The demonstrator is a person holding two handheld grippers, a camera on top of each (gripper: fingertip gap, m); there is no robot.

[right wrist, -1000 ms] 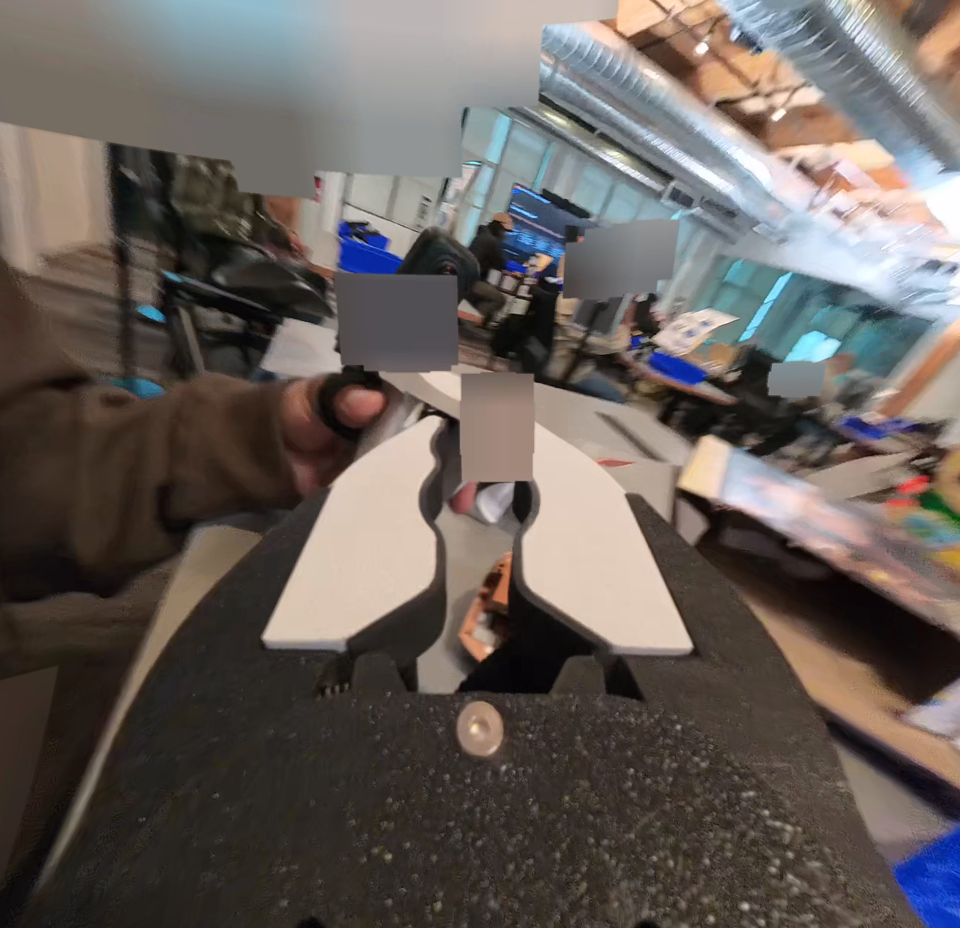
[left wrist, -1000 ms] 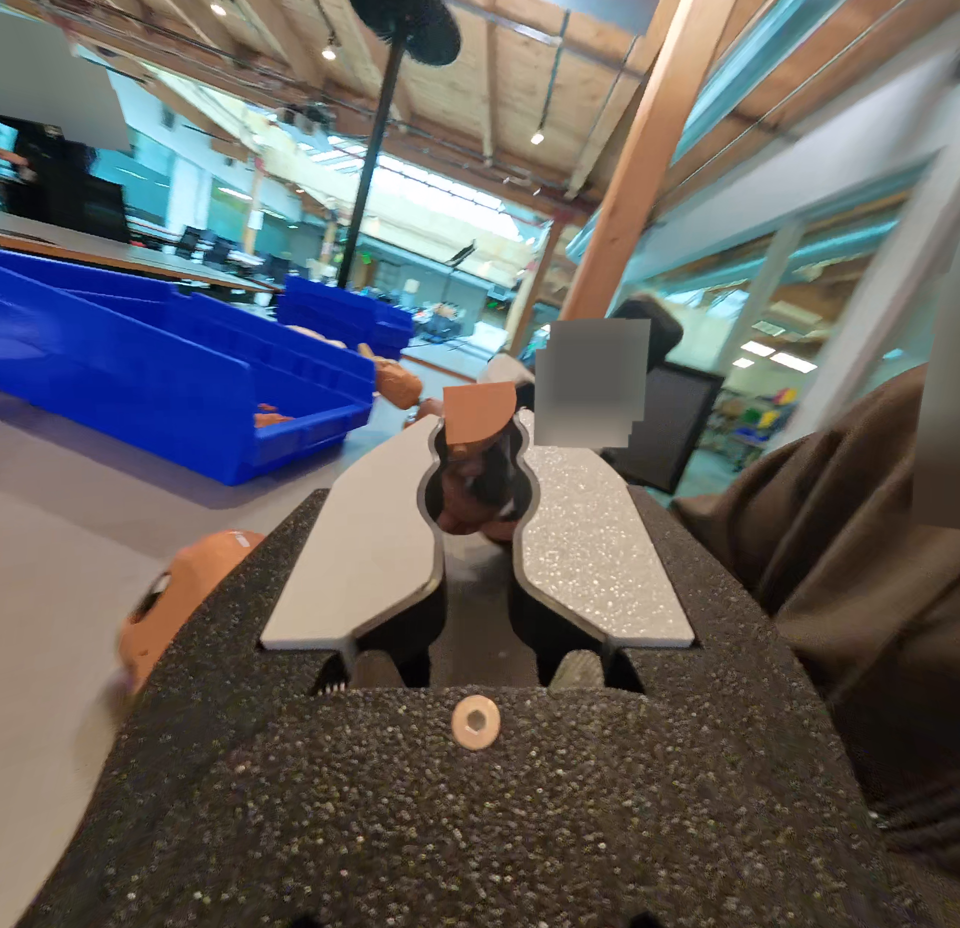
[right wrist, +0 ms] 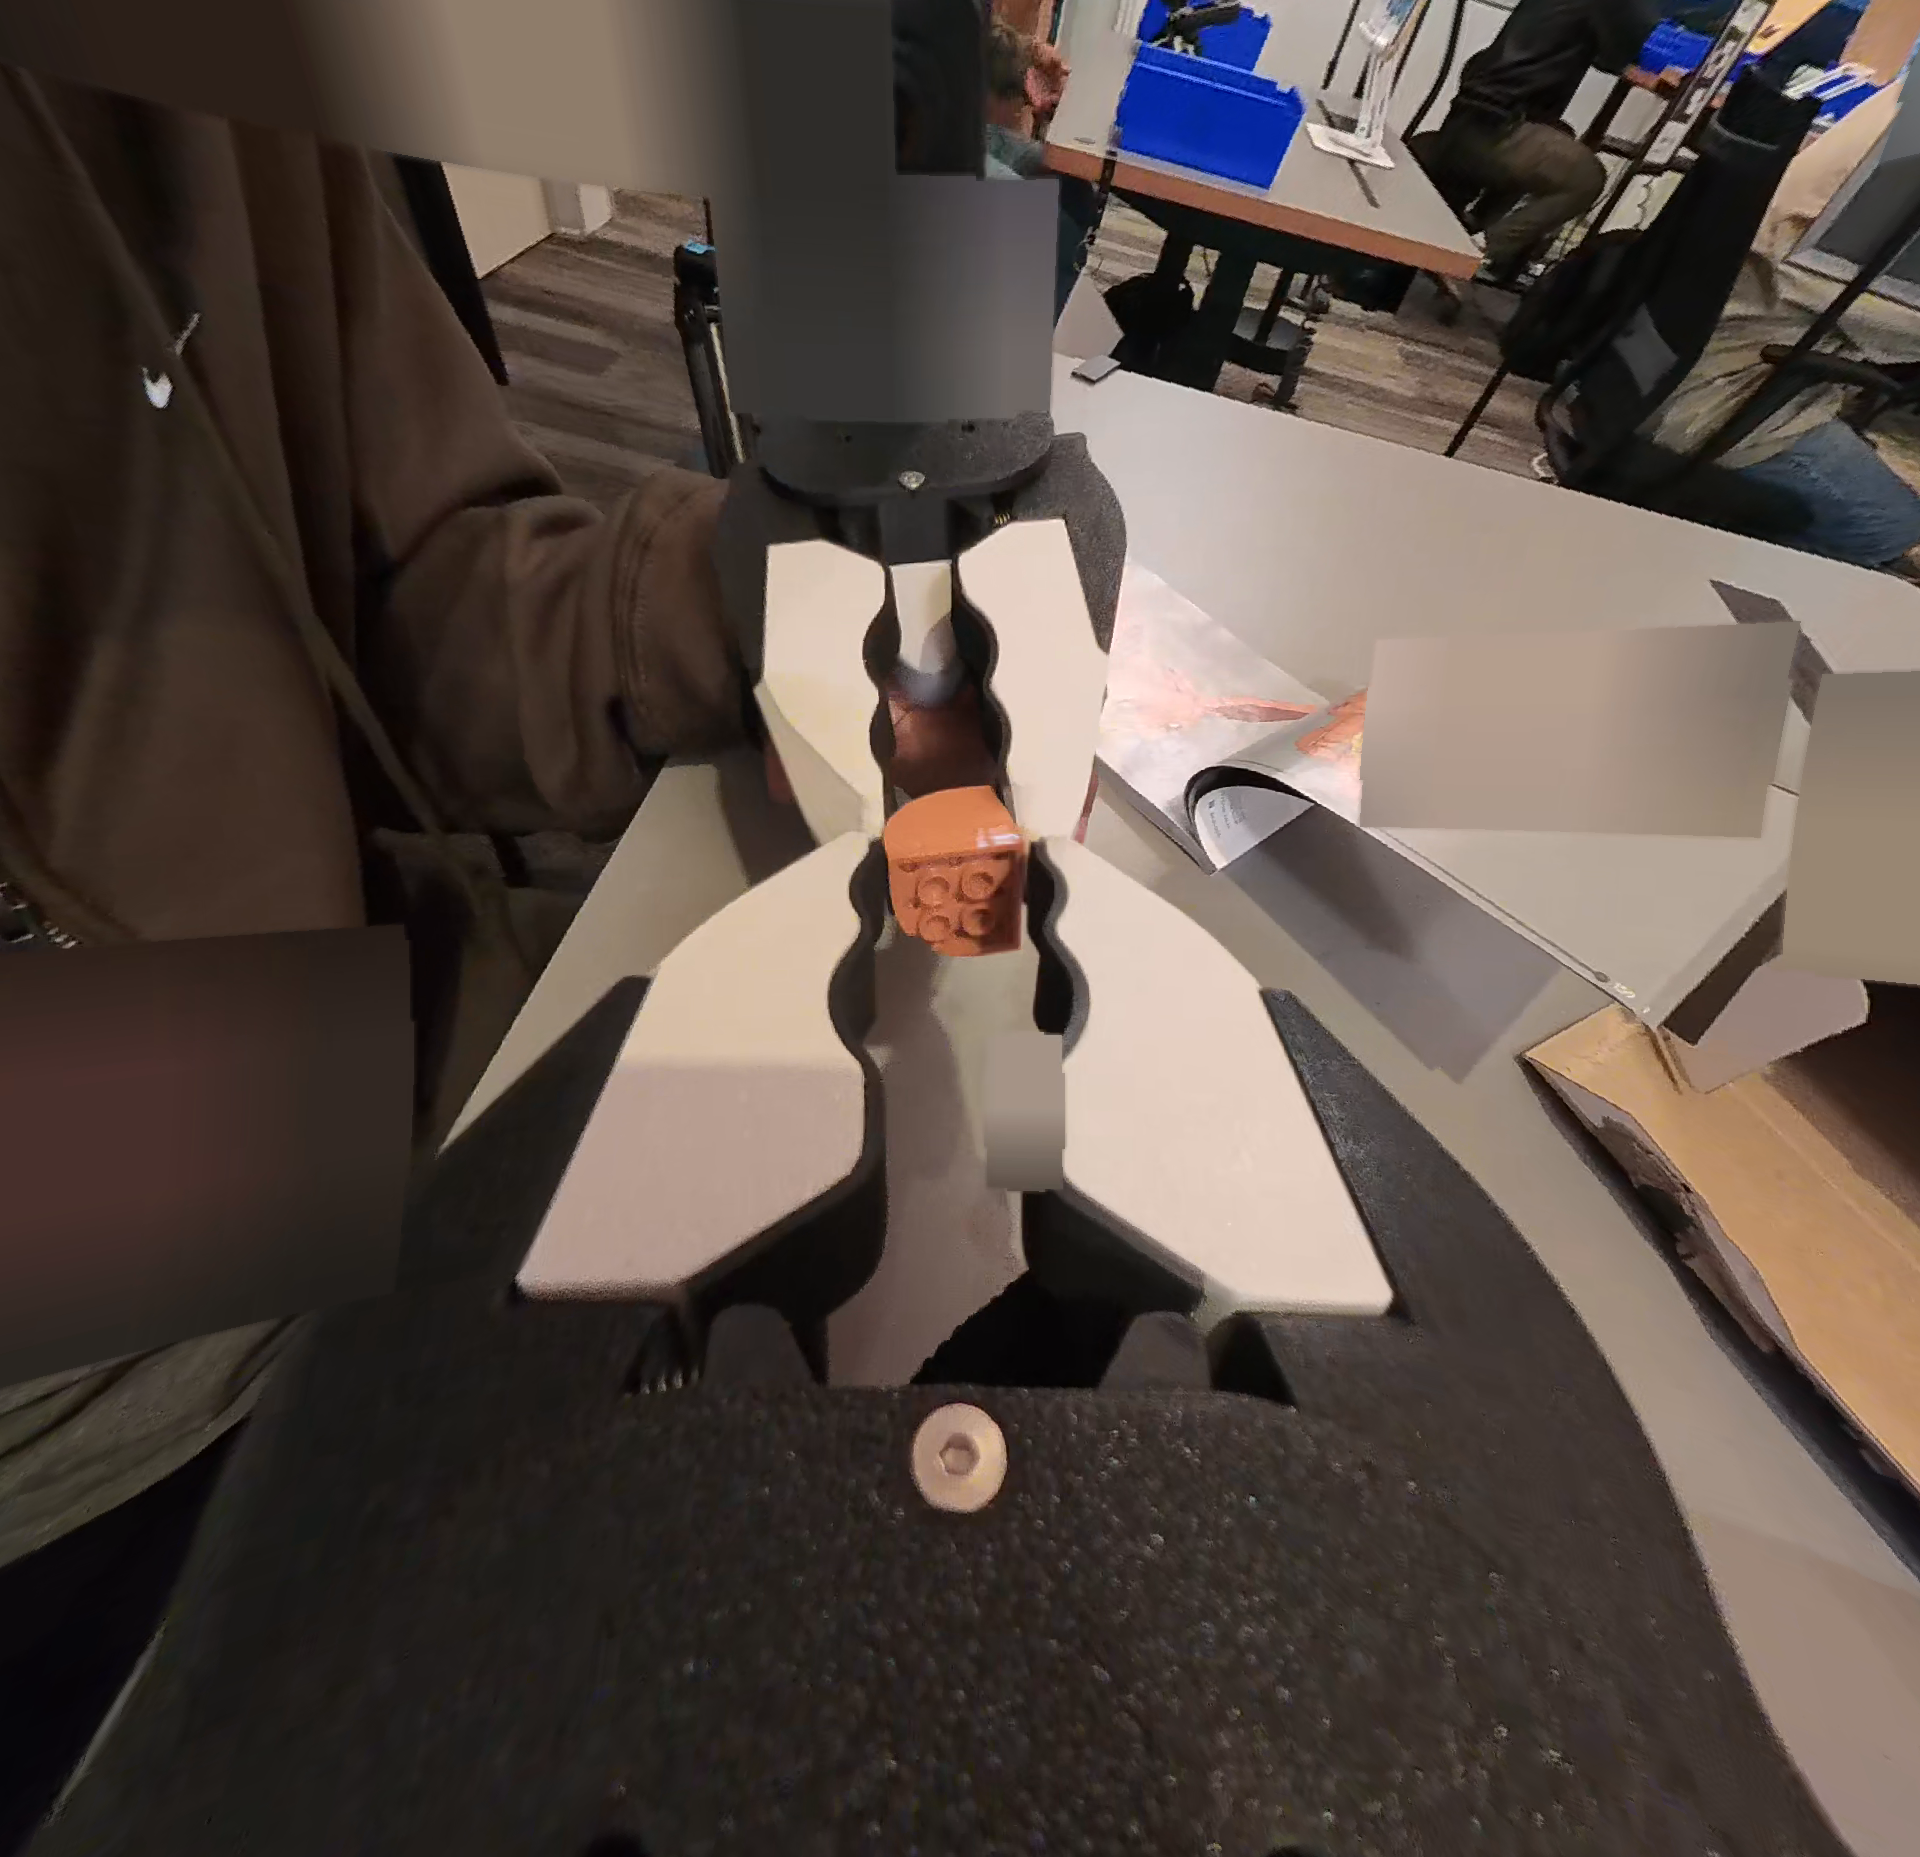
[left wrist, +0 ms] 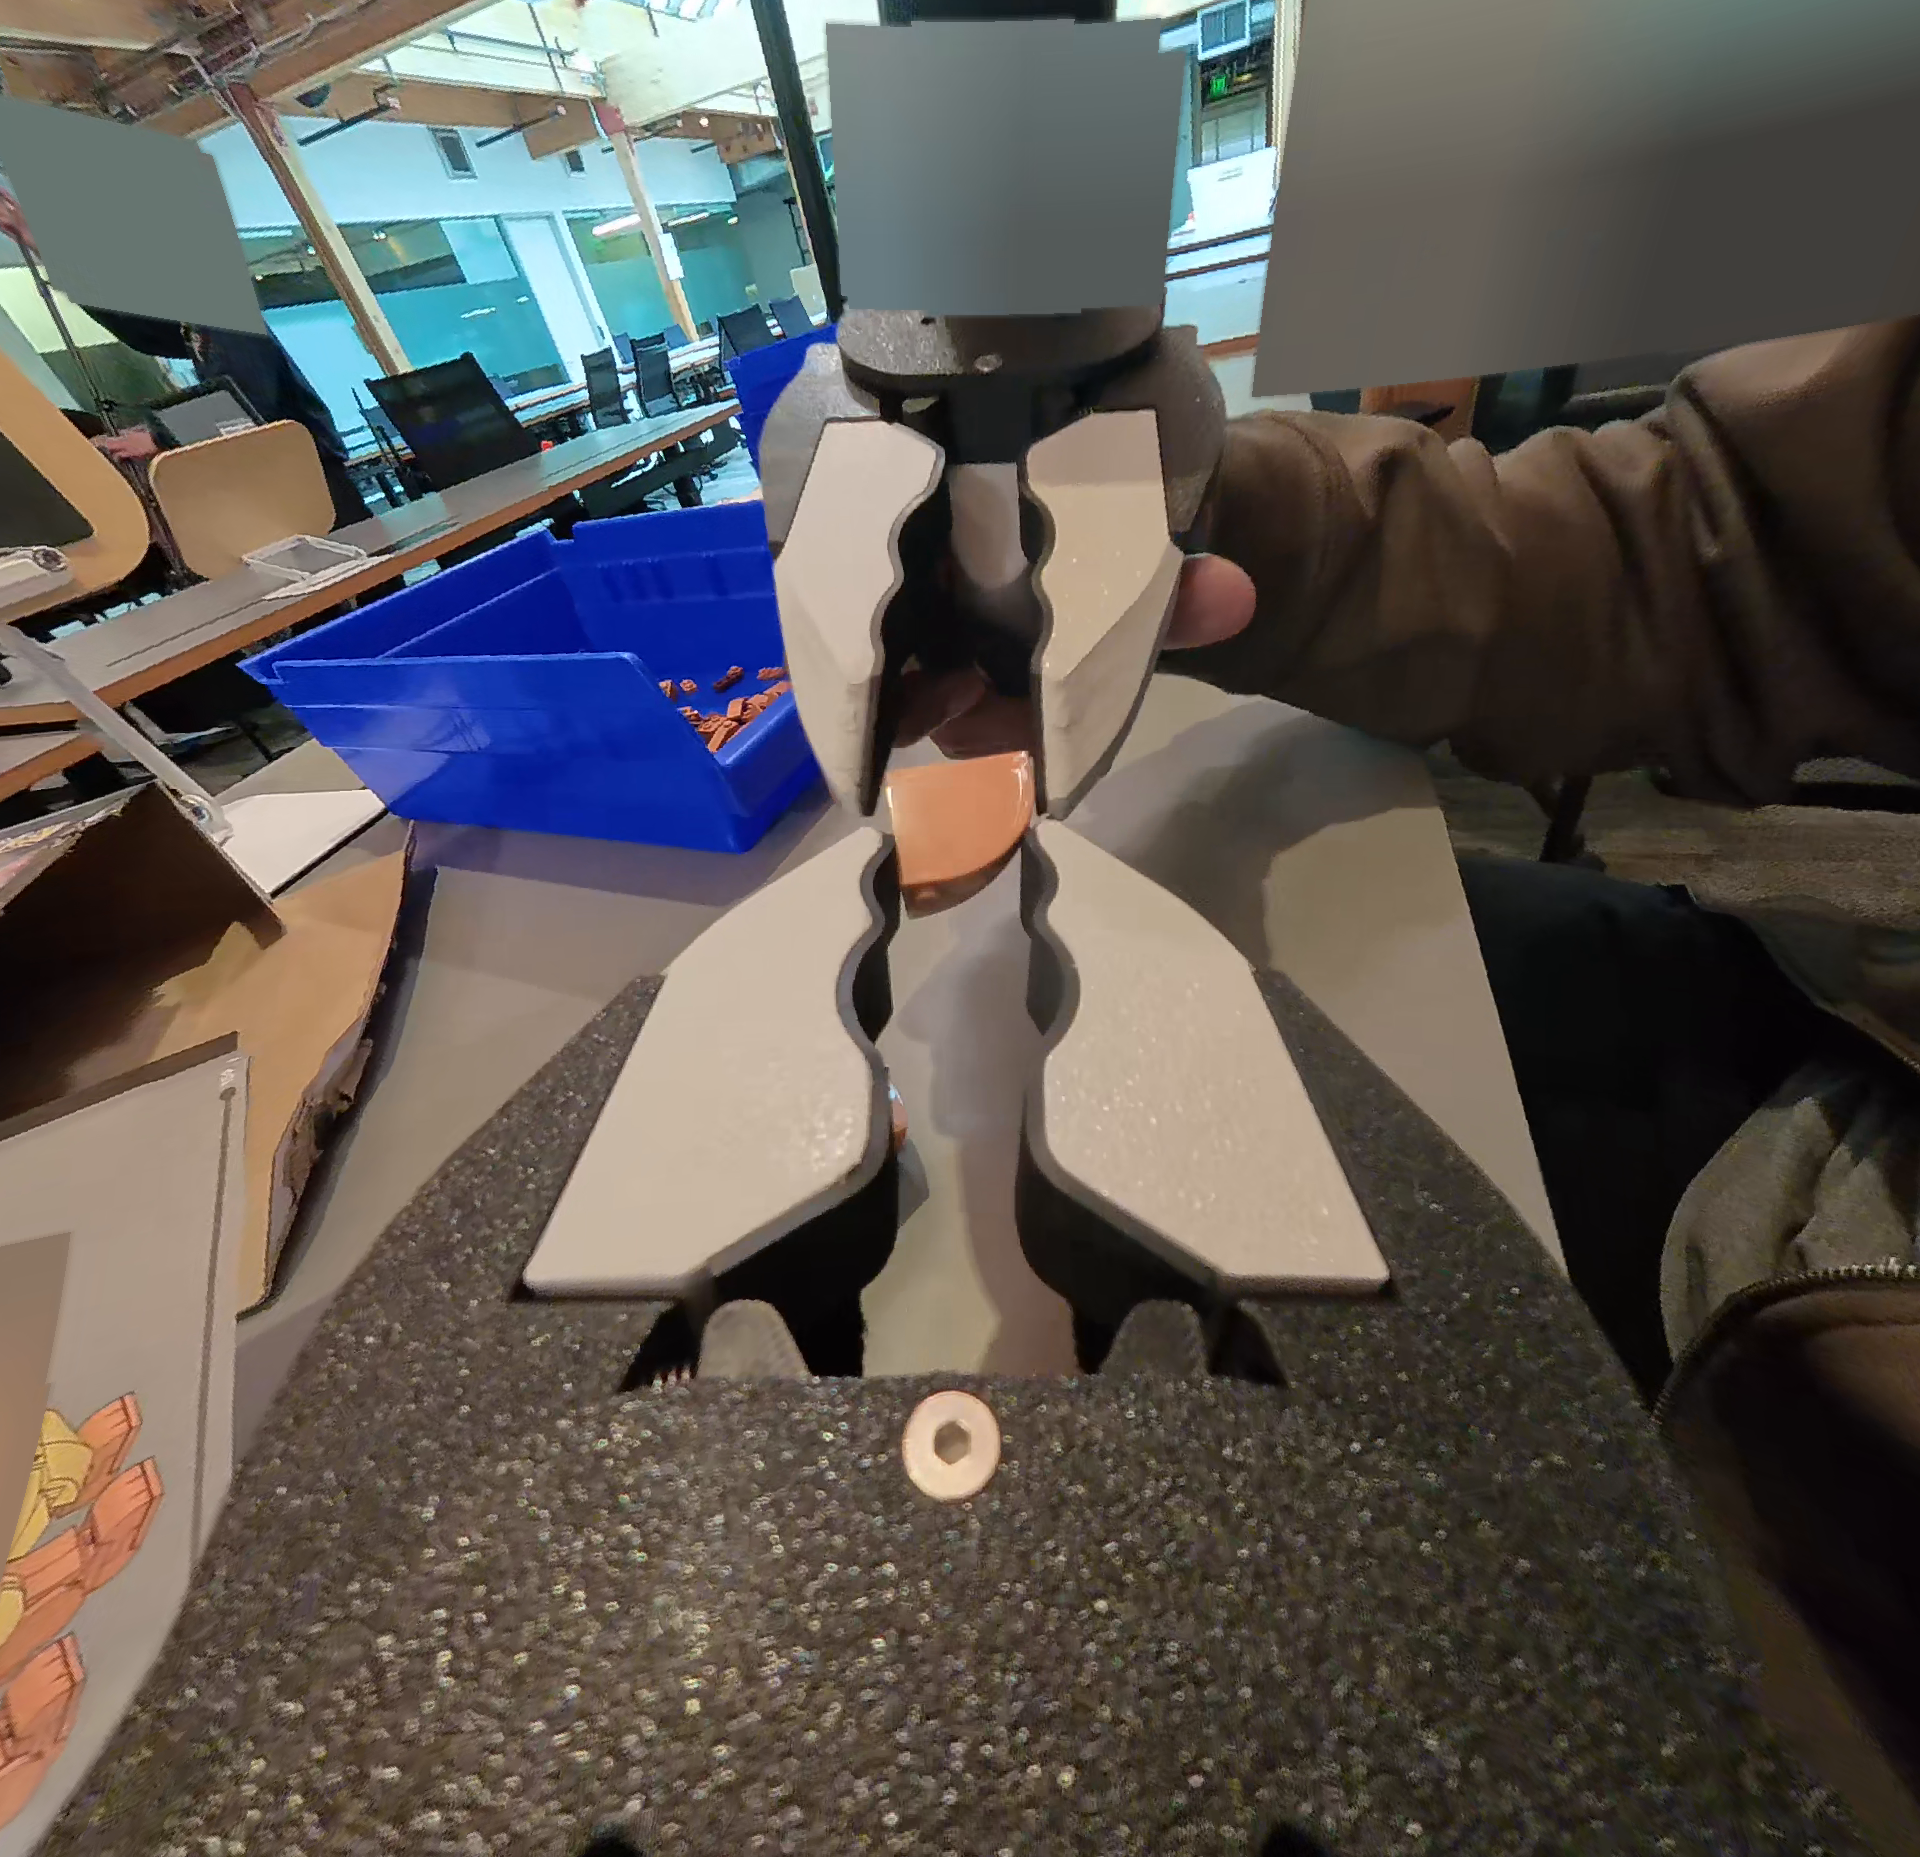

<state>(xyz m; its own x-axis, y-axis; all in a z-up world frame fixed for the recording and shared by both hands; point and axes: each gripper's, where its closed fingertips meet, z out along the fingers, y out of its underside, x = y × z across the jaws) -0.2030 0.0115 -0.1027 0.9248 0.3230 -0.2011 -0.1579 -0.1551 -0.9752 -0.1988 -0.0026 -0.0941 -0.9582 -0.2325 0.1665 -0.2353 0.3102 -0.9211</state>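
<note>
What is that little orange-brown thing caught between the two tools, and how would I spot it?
Start at the grey table, where two hand-held grippers meet tip to tip above it. Pinched where their grey fingers come together is a small orange-brown toy brick. Its underside shows four round sockets, and unlike the loose bricks in the blue bin, it hangs in the air.

Brick (right wrist: 954, 877) between two facing claws, above table (right wrist: 1299, 560)
</note>
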